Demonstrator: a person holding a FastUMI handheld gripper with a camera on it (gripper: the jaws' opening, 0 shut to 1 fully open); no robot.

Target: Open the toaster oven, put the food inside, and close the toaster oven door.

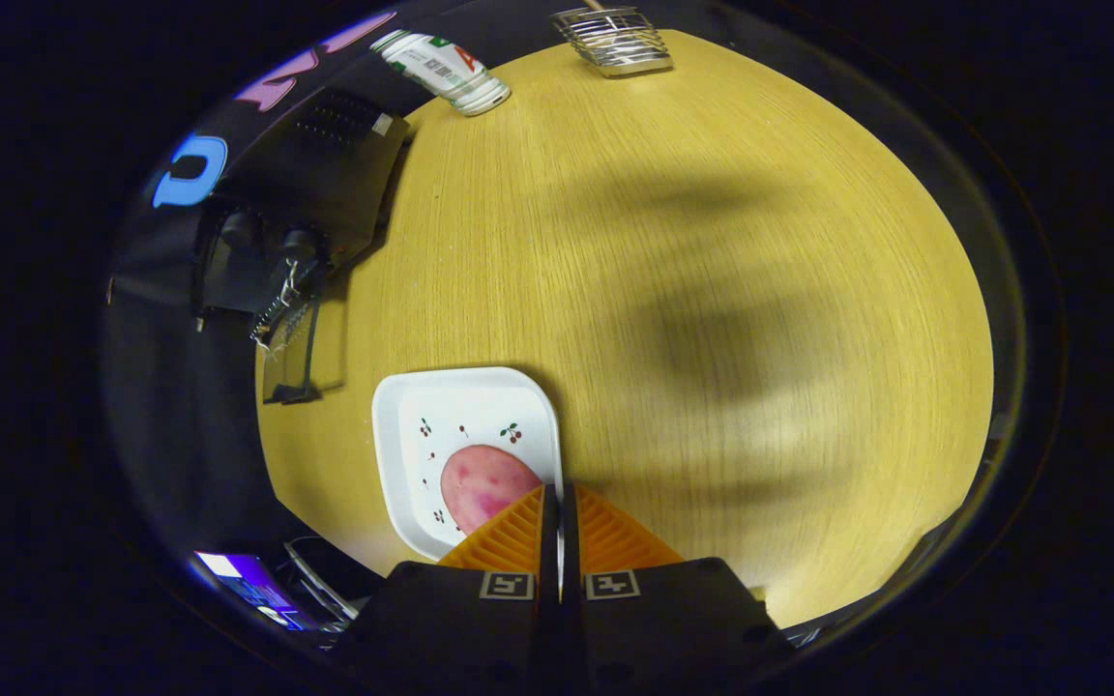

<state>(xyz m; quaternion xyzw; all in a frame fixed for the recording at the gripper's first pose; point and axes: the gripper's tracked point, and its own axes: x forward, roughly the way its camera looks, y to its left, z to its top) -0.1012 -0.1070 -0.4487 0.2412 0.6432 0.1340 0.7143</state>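
Observation:
My gripper (558,490) hangs above the wooden table (712,290) with its fingers closed together and nothing between them. Just under and to the left of the fingertips lies a white square plate (451,416) with small cherry prints. A pink, rounded piece of food (482,483) rests on it, partly hidden by the left finger (514,534). Well beyond the plate, at the table's left edge, stands the black toaster oven (310,179). Its glass door (310,343) is folded down open, and a wire rack (277,309) shows at the opening.
A white can (441,70) lies on its side at the far end of the table beside the oven. A wire basket (615,39) stands farther right along the far edge. A lit screen (243,575) sits below the table's near left corner.

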